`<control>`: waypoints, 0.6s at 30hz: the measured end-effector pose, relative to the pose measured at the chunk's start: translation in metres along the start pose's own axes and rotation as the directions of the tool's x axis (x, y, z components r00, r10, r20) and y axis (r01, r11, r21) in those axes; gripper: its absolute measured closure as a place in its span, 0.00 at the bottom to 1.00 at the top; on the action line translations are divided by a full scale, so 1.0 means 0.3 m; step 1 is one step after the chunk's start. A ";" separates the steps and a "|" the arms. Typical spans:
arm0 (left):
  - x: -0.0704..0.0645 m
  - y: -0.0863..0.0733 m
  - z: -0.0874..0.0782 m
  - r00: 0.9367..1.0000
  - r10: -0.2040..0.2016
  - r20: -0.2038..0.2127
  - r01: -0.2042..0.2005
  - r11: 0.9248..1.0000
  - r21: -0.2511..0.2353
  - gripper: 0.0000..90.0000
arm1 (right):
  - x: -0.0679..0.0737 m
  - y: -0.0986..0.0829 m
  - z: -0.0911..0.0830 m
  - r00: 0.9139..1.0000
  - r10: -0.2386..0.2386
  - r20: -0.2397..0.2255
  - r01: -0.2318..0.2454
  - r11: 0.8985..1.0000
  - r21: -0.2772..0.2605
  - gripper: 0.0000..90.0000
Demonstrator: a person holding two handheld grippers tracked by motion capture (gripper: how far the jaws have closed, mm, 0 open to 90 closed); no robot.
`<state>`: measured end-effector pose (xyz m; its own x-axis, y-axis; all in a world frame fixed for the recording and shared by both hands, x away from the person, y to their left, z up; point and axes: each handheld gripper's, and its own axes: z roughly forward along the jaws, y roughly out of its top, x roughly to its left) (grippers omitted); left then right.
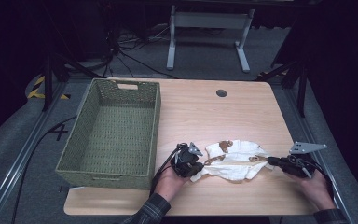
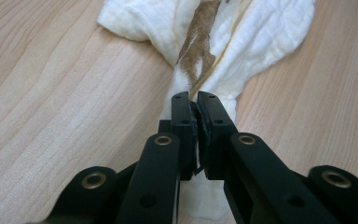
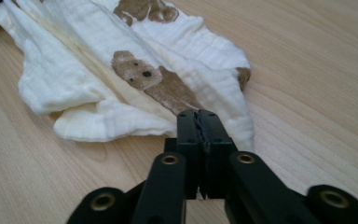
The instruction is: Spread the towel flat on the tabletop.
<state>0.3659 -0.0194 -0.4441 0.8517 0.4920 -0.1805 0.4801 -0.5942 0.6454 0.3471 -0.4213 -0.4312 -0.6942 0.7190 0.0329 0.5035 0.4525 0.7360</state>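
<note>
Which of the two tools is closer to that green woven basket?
The left. The left tool sits just beside the basket's near right corner, clamped on the cloth; the right tool grips the cloth's far end, away from the basket.

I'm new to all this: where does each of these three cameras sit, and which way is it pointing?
High view: above the person's side, looking forward and down on the table, the green basket and the cloth; both forearms, the left gripper and right gripper show.
Left gripper view: rides on the left gripper, looking along its shut jaws at the cloth.
Right gripper view: rides on the right gripper, its jaws shut on the cloth's edge.
Shared: both gripper views show the bear-print cloth on the wooden tabletop.
</note>
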 end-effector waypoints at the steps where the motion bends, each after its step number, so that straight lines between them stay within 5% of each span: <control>1: 0.001 0.000 0.001 1.000 -0.001 0.003 0.001 1.000 0.005 0.95 | 0.005 0.003 -0.006 1.000 -0.005 -0.006 0.005 1.000 -0.006 0.92; 8: -0.001 -0.001 0.009 1.000 -0.001 0.006 0.001 1.000 0.011 0.95 | 0.110 0.027 0.027 0.989 -0.063 -0.134 0.059 0.998 -0.030 0.86; 18: 0.000 -0.002 0.013 1.000 -0.004 0.010 0.004 1.000 0.013 0.95 | 0.218 0.027 0.117 0.960 -0.147 -0.237 0.164 0.985 0.051 0.81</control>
<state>0.3664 -0.0216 -0.4474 0.8516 0.4881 -0.1910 0.4864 -0.6002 0.6350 0.3237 -0.3521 -0.4469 -0.8627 0.4989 0.0833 0.4086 0.5902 0.6962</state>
